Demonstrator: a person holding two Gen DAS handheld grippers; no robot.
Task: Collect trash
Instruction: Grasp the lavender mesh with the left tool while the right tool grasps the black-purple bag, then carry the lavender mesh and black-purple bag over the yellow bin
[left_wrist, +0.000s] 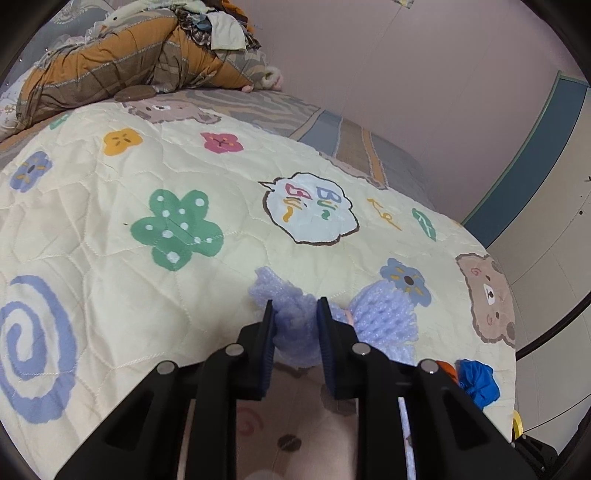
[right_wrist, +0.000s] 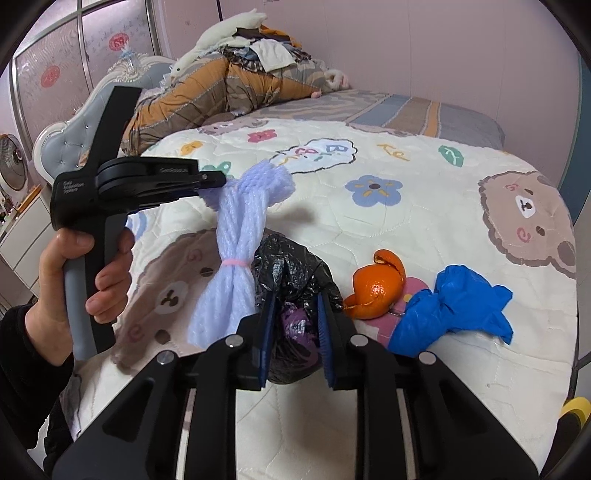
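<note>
On the bed (right_wrist: 424, 206), the left tongs (right_wrist: 221, 179) are pinching the lilac foam netting (right_wrist: 236, 236) and holding it up, the right tongs (right_wrist: 295, 314) are clamped on the black trash bag (right_wrist: 295, 266). Looks like bagging comes next: open the bag mouth, drop it in. Orange peel (right_wrist: 376, 291) and blue glove (right_wrist: 454, 310) wait further right.

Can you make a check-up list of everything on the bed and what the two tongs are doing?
Surface: cartoon quilt on a bed.
Job's things: purple foam netting lifted off the quilt; black bag; orange peel and crumpled blue plastic lying on the quilt.
Clutter: piled bedding and clothes at the headboard.
Grippers: left tongs shut on the foam netting; right tongs shut on the black bag.
Cables: nothing seen.
Surroundings: pink wall, fan at left.
</note>
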